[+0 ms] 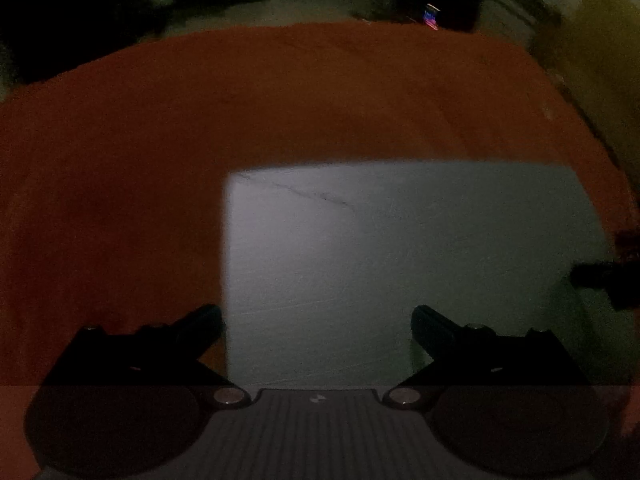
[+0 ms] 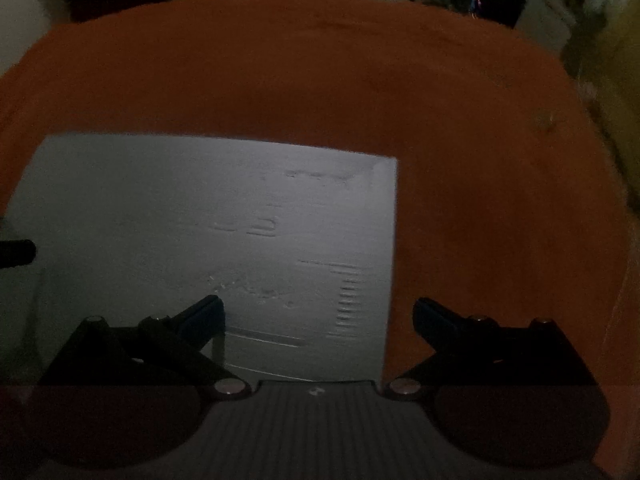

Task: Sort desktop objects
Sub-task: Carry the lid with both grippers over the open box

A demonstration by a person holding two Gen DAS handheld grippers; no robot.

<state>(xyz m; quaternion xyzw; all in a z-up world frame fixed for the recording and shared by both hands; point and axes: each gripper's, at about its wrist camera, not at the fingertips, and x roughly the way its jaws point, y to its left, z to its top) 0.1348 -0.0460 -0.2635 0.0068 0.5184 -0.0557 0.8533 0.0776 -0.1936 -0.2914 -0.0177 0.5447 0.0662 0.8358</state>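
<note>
Grey mat [image 1: 400, 264] lies flat on the orange surface [image 1: 200, 120], beneath both tools (dim light, possibly paper), long axis left-right. Left tool [image 1: 318, 320] and right tool [image 2: 318, 314] gape wide, empty.

A pale grey, square-cornered mat [image 1: 400, 264] lies flat on the reddish-brown table [image 1: 120, 160], toward the near edge. Its surface is scuffed, with a thin dark crack-like line near its far left corner and faint embossed marks and short ridged lines toward its right edge [image 2: 348, 304].
</note>
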